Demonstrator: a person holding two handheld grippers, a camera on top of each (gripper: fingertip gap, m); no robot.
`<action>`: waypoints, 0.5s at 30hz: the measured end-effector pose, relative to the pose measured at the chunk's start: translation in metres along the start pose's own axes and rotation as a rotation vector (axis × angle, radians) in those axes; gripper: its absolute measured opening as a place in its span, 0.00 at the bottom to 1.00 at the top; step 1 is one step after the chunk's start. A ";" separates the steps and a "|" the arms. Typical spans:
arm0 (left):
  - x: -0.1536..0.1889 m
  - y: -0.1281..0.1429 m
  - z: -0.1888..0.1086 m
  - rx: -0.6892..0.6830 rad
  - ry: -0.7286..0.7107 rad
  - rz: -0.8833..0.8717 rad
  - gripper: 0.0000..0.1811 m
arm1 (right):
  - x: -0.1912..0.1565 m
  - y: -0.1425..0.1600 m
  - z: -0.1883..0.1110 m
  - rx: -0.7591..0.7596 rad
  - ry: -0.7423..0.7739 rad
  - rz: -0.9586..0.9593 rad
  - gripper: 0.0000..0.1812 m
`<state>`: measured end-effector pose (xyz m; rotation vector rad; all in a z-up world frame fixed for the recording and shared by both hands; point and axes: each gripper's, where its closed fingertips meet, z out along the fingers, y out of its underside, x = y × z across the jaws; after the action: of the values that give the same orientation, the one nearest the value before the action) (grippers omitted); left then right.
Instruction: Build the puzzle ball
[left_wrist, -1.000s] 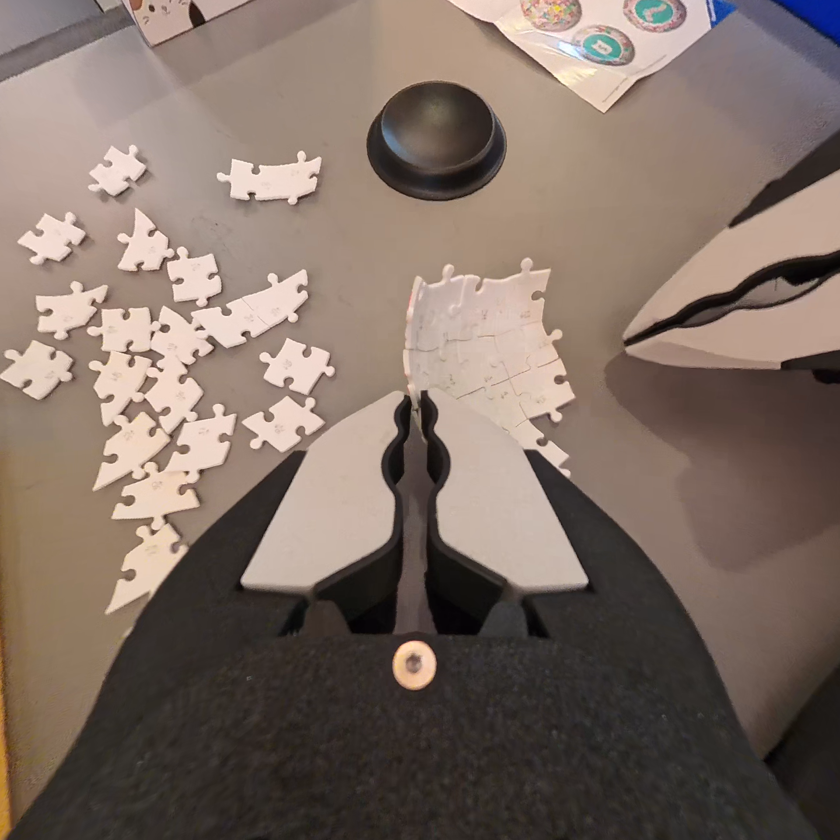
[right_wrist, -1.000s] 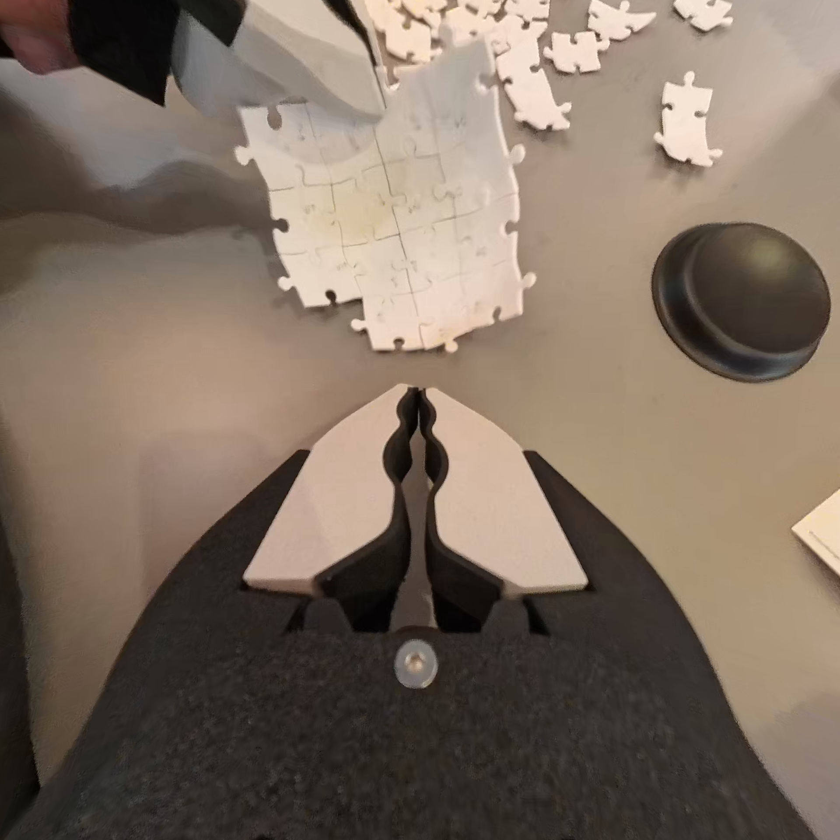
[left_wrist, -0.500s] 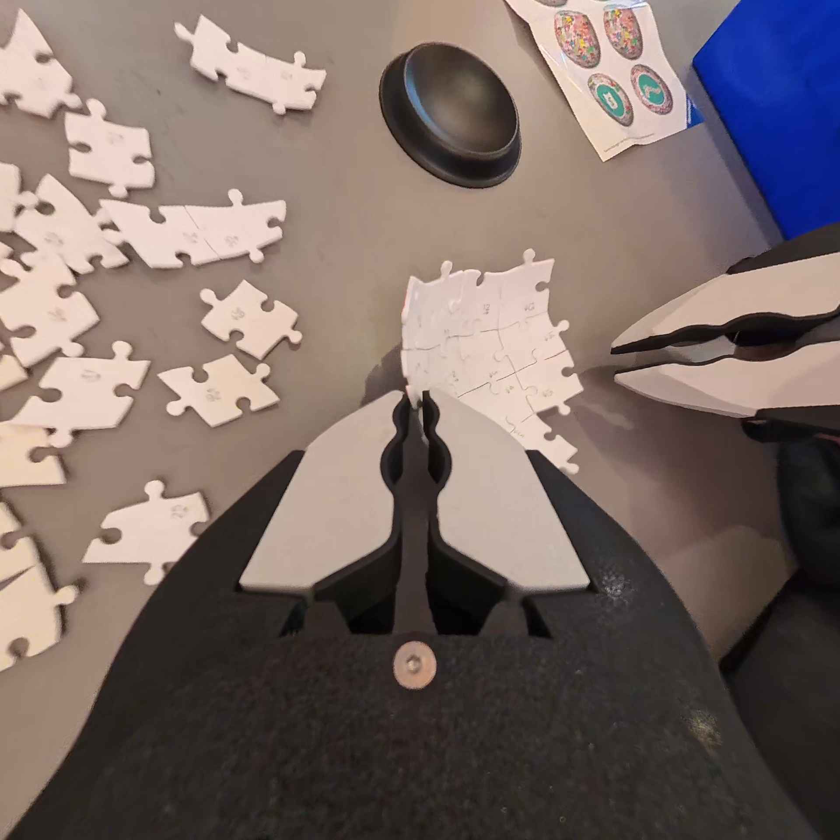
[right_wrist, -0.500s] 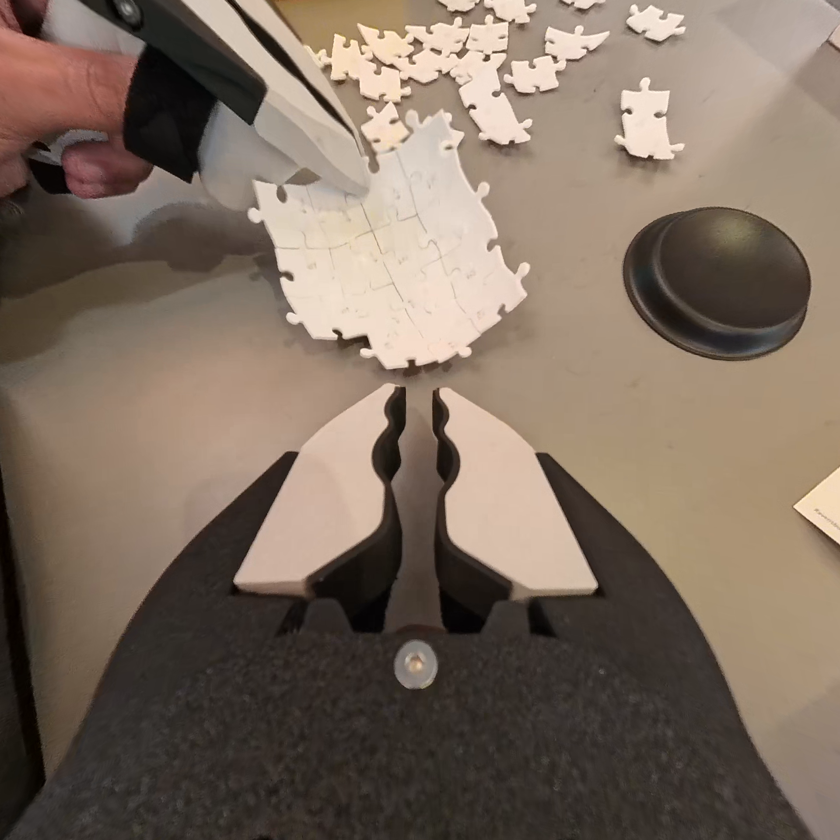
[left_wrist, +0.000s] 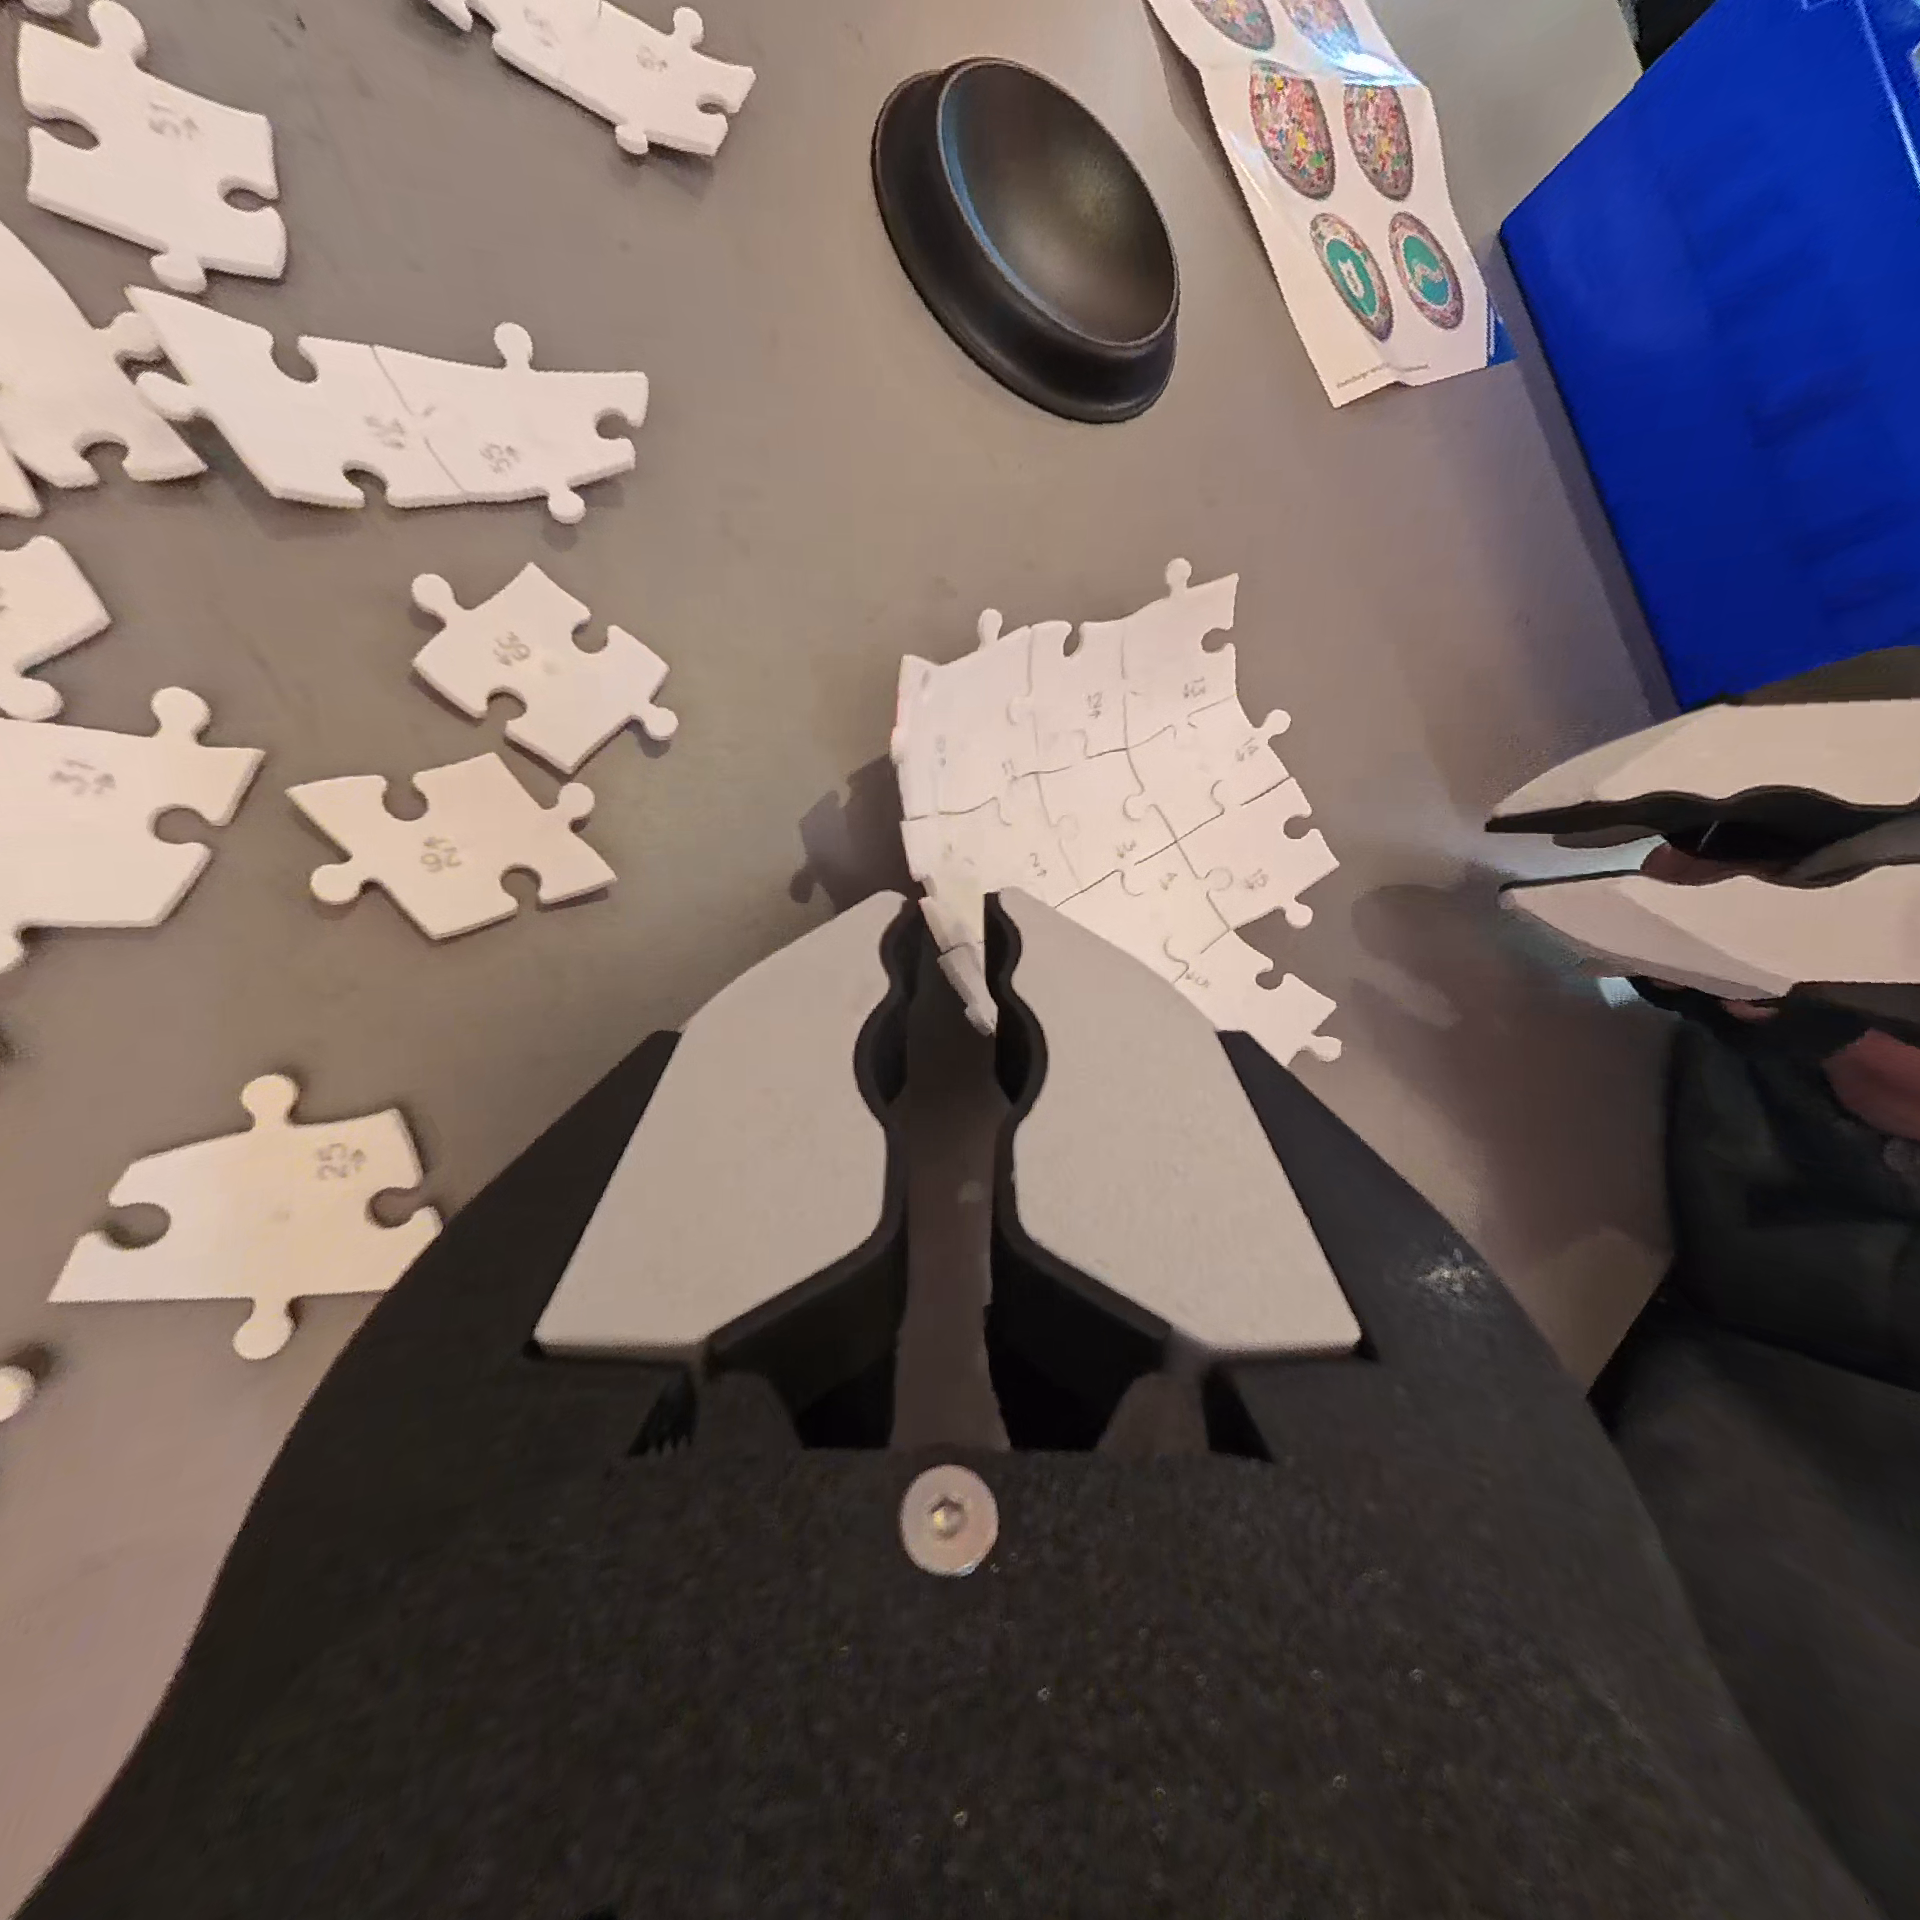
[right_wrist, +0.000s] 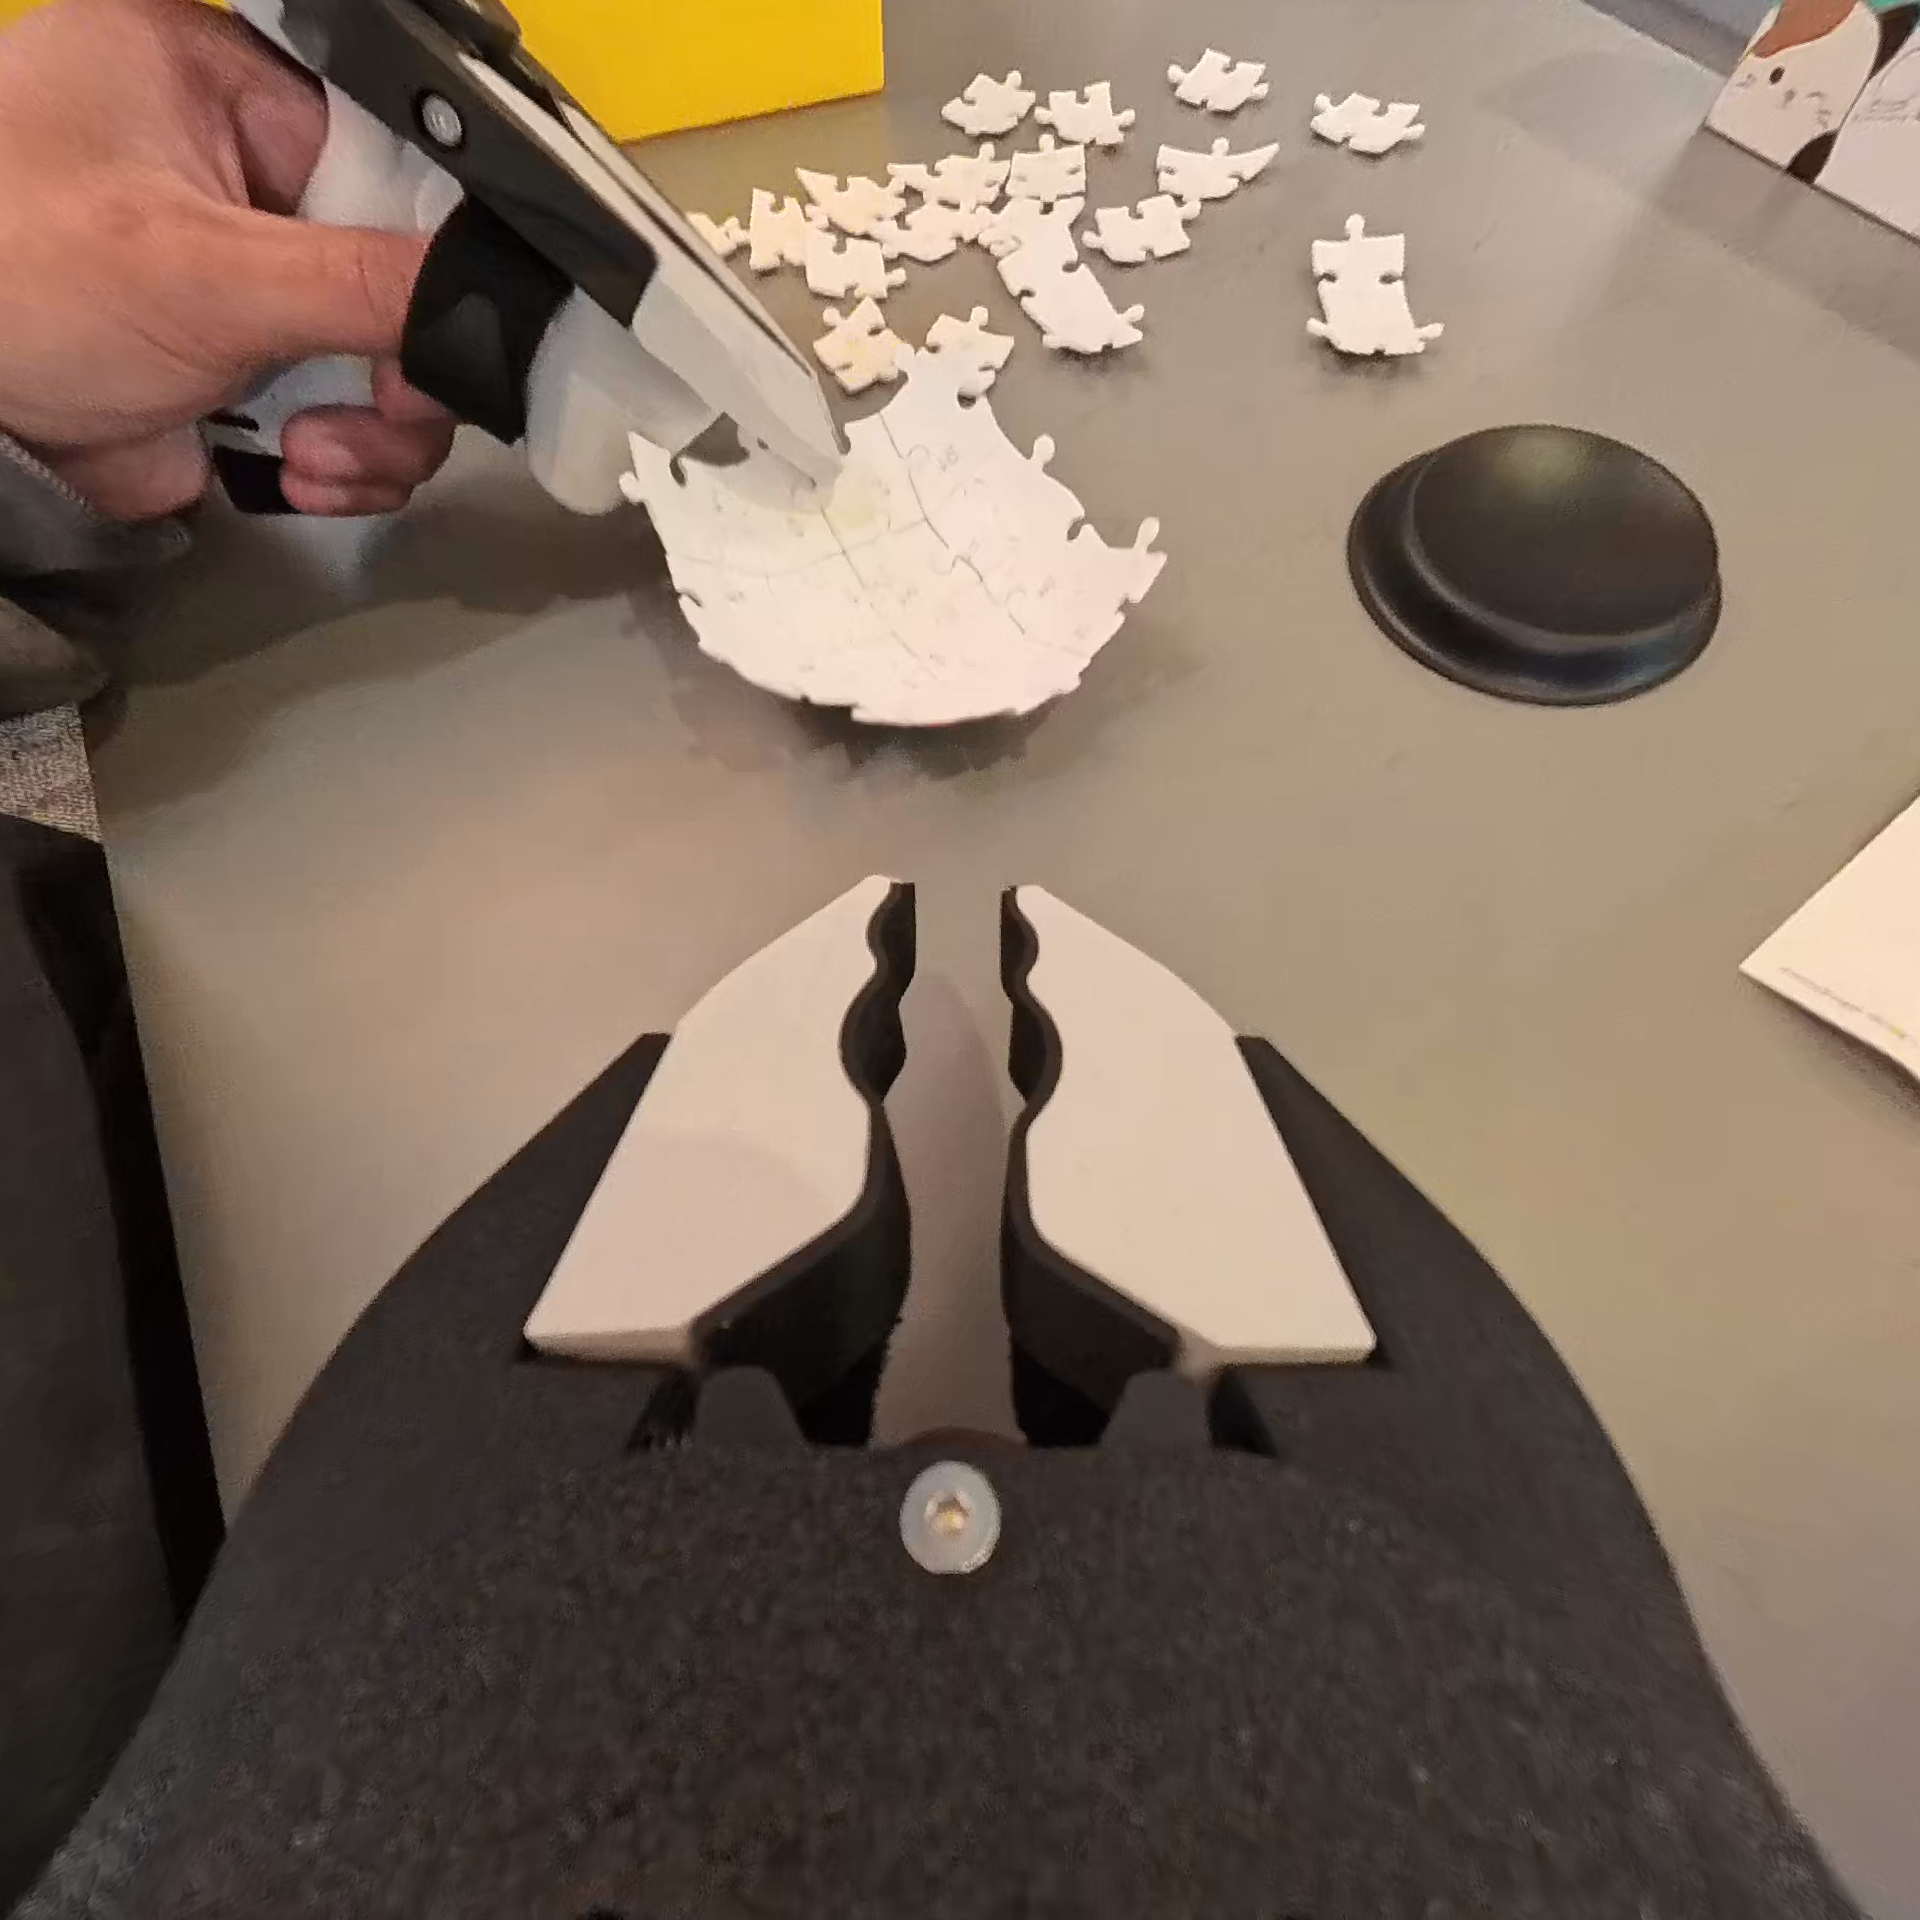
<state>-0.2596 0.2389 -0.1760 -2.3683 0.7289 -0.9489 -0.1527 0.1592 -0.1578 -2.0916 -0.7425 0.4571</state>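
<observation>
A curved white shell of joined puzzle pieces (left_wrist: 1122, 821) rests on the grey table like a shallow bowl; it also shows in the right wrist view (right_wrist: 914, 603). My left gripper (left_wrist: 954, 914) is shut on the shell's near edge and shows from the side in the right wrist view (right_wrist: 821, 457). My right gripper (right_wrist: 956, 904) is slightly open and empty, a short way in front of the shell; it shows at the right edge of the left wrist view (left_wrist: 1507, 857). Several loose white pieces (left_wrist: 447, 852) lie to the left, also seen in the right wrist view (right_wrist: 1039, 218).
A black round stand (left_wrist: 1029, 229) sits on the table beyond the shell, also in the right wrist view (right_wrist: 1538, 561). A sticker sheet (left_wrist: 1340, 177) and a blue box (left_wrist: 1725, 343) lie at the right. A yellow box (right_wrist: 707, 52) stands far back. A hand (right_wrist: 156, 260) holds the left gripper. My right fingertips sit around 15 cm from my left ones.
The left gripper has tilted the shell and moved lower and nearer the table. The right gripper has opened a little and drawn back from the shell.
</observation>
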 end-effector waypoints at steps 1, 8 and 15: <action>0.000 0.000 -0.001 0.001 -0.003 0.000 0.07 | 0.000 0.002 0.000 -0.007 0.000 -0.002 0.08; -0.002 0.003 -0.010 0.003 -0.018 0.004 0.07 | -0.009 0.003 0.007 0.004 -0.045 0.010 0.09; -0.001 0.009 -0.050 0.062 0.033 0.020 0.08 | -0.021 0.000 0.016 -0.003 -0.018 -0.087 0.10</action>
<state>-0.2997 0.2214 -0.1501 -2.2927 0.7240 -0.9904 -0.1772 0.1552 -0.1655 -2.0514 -0.8415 0.4272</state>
